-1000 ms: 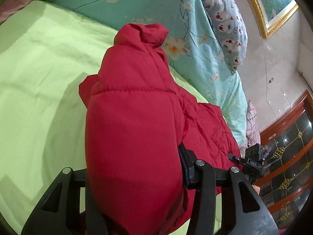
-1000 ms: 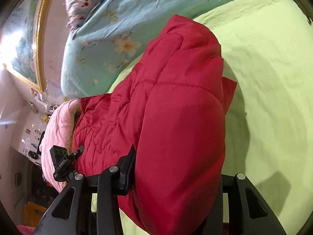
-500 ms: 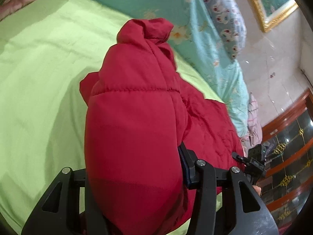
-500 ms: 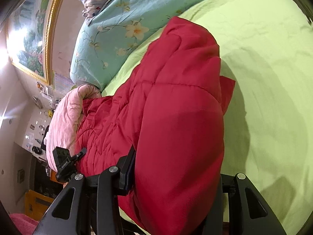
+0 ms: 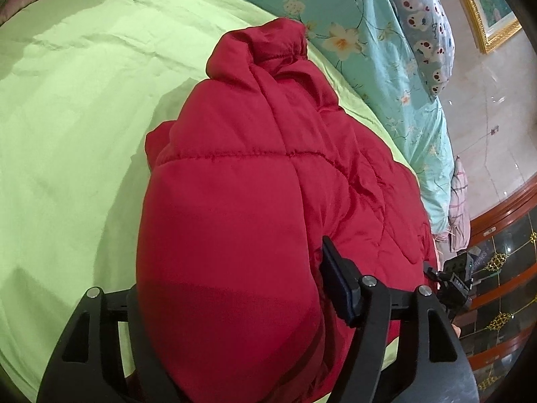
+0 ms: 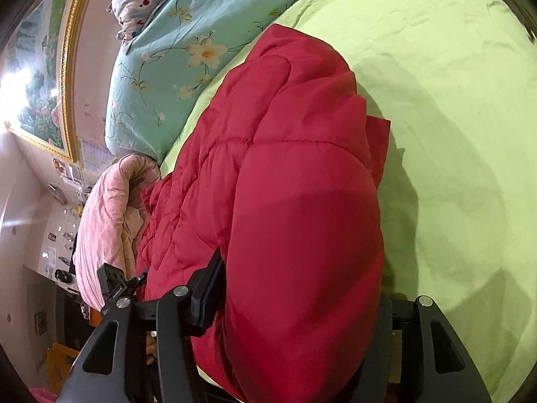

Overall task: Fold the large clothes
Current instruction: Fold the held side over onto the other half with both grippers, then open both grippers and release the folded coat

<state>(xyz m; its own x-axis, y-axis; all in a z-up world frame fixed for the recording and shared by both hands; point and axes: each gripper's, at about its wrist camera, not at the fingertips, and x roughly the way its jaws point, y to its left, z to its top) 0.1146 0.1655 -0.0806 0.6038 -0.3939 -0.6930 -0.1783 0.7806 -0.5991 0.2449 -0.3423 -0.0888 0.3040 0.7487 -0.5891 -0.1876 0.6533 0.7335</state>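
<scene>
A red puffer jacket [image 5: 255,201] hangs bunched over a light green bedsheet [image 5: 74,127]. My left gripper [image 5: 231,288] is shut on a thick fold of it; the padded fabric fills the space between the fingers and hides the left one. In the right wrist view the same jacket [image 6: 295,201] bulges between the fingers of my right gripper [image 6: 298,295], which is shut on another fold. Each gripper shows at the edge of the other's view, the right one [image 5: 459,278] and the left one [image 6: 114,288].
A teal floral duvet [image 5: 369,33] and a patterned pillow [image 5: 423,27] lie at the head of the bed. A pink quilt [image 6: 107,221] sits beside the jacket. A framed picture [image 6: 37,77] hangs on the wall, and a wooden cabinet [image 5: 503,268] stands nearby.
Both grippers have moved with the jacket still held, and more green sheet and less of the duvet shows. The grip on the fabric has not changed.
</scene>
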